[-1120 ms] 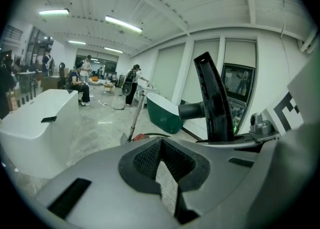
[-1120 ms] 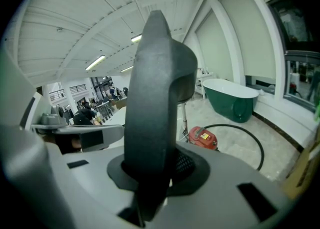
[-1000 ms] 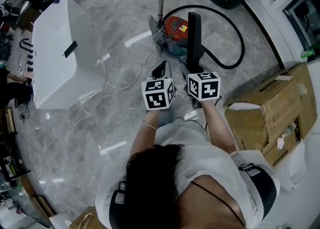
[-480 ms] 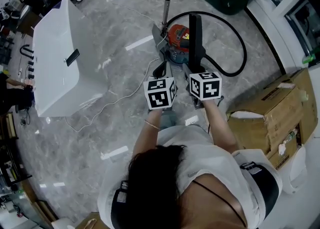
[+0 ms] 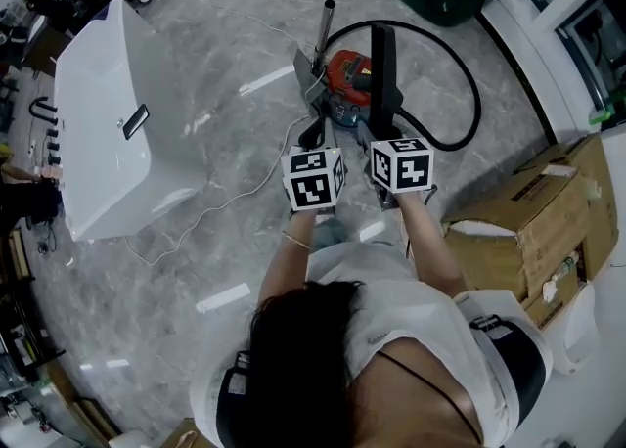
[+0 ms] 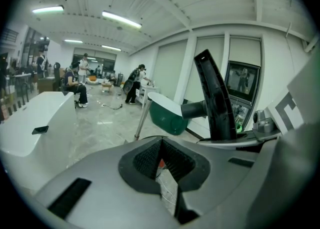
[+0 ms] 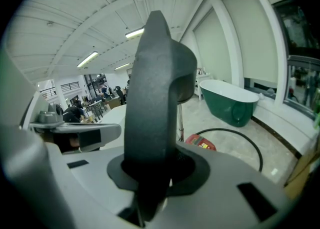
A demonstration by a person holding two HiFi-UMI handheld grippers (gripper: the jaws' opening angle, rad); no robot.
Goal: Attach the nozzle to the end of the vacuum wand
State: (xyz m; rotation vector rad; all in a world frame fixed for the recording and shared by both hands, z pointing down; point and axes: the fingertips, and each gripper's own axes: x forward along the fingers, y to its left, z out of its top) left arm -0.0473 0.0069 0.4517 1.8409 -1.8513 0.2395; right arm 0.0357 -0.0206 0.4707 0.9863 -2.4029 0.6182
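Two tongs are up in front of me, side by side over the marble floor [image 5: 147, 338]. The right tongs [image 7: 152, 175] are clenched on the lower part of the black nozzle [image 7: 155, 88], which stands upright out of them with its open collar at the top. I judge it is held low like this so that the collar end stays free to slide onto the tube. The left tongs [image 6: 161, 155] are clenched shut with nothing between them, which leaves them free to steady the tube later. The vacuum wand [image 5: 323, 35] stands nearly upright on the far side, its foot just beside the red canister [image 5: 348, 57] and its bare top end exposed. The nozzle is not yet near that end, so I judge the joining has not started. The black hose [image 5: 475, 84] loops out to the right of the canister, and a pale cable [image 5: 245, 187] trails along the floor to the left. A white counter [image 5: 93, 143] stands well apart on the left and cardboard boxes [image 5: 533, 221] crowd the near right, so the open lane runs straight ahead toward the wand.
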